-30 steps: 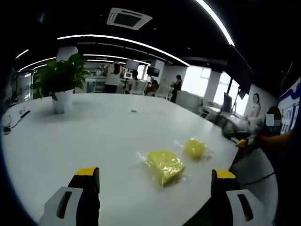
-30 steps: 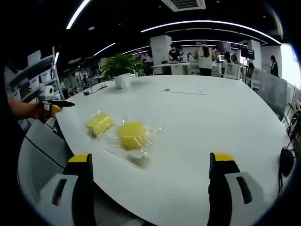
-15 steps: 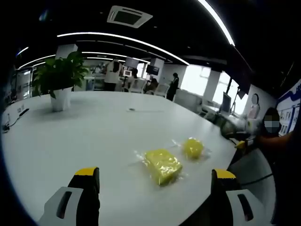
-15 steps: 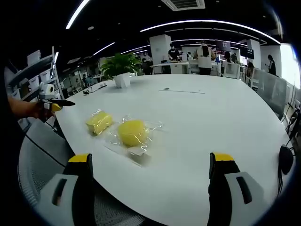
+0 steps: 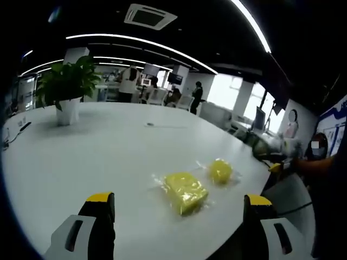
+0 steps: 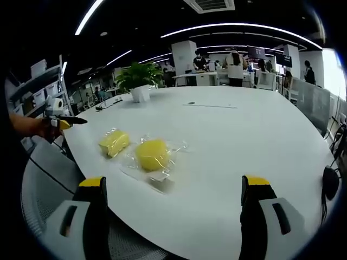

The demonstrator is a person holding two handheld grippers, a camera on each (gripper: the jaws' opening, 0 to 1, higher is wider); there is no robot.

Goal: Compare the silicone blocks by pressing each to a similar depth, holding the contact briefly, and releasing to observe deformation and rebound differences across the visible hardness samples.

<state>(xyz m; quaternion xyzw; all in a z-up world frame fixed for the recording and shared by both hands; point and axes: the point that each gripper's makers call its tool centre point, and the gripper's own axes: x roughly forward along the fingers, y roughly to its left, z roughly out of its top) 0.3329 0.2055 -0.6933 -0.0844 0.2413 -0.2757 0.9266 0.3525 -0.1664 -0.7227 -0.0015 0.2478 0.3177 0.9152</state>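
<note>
Two yellow silicone blocks in clear wrappers lie near the edge of a white table [image 5: 81, 157]. In the left gripper view the squarish block [image 5: 185, 192] is nearer and the rounder block [image 5: 220, 170] lies beyond it to the right. In the right gripper view the rounder block [image 6: 152, 154] is nearer, with the squarish block [image 6: 114, 142] to its left. My left gripper [image 5: 179, 208] hangs open short of the squarish block, touching nothing. My right gripper [image 6: 173, 189] is open too, held short of the rounder block. The left gripper [image 6: 62, 122] also appears at far left, in a hand.
A potted plant [image 5: 66, 86] stands at the table's far left; it is also seen far back [image 6: 140, 78]. A grey chair [image 6: 49, 184] sits below the table edge. A black cable [image 5: 16, 132] lies at the left rim. People stand at desks in the background.
Both cameras drifted slightly; the blocks sit a touch lower-left in the left gripper view. The blocks have not moved, and both grippers stay open.
</note>
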